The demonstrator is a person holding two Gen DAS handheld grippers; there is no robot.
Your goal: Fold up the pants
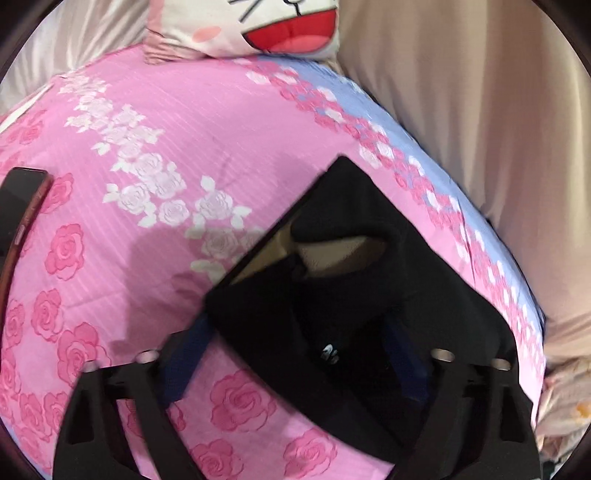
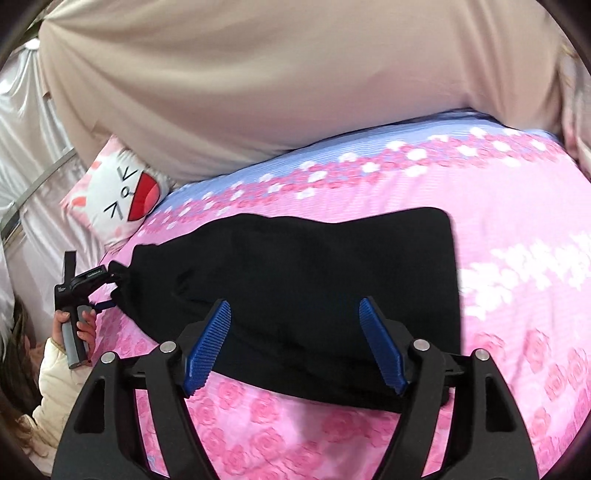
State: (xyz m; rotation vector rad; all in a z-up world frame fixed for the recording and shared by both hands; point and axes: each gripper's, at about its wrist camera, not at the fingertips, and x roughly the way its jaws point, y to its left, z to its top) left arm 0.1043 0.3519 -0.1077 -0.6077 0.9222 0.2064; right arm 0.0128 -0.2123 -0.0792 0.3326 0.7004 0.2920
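Observation:
Black pants (image 2: pixel 314 288) lie folded into a flat block on the pink rose-print bedspread (image 2: pixel 517 295). My right gripper (image 2: pixel 295 347) is open, its blue ribbed pads (image 2: pixel 208 347) apart just above the pants' near edge, holding nothing. In the left wrist view the pants (image 1: pixel 369 295) show their waistband opening with a light lining. My left gripper (image 1: pixel 295 354) is open, its fingers spread on either side of the waistband end, the right one partly hidden under cloth. The left gripper also shows in the right wrist view (image 2: pixel 96 288), at the pants' left end.
A cartoon-face pillow (image 1: pixel 258 26) lies at the head of the bed. Beige curtain (image 2: pixel 258 92) hangs along the far side. A dark phone (image 1: pixel 22 206) lies at the left edge of the bedspread. The person's hand (image 2: pixel 70 325) holds the left gripper's handle.

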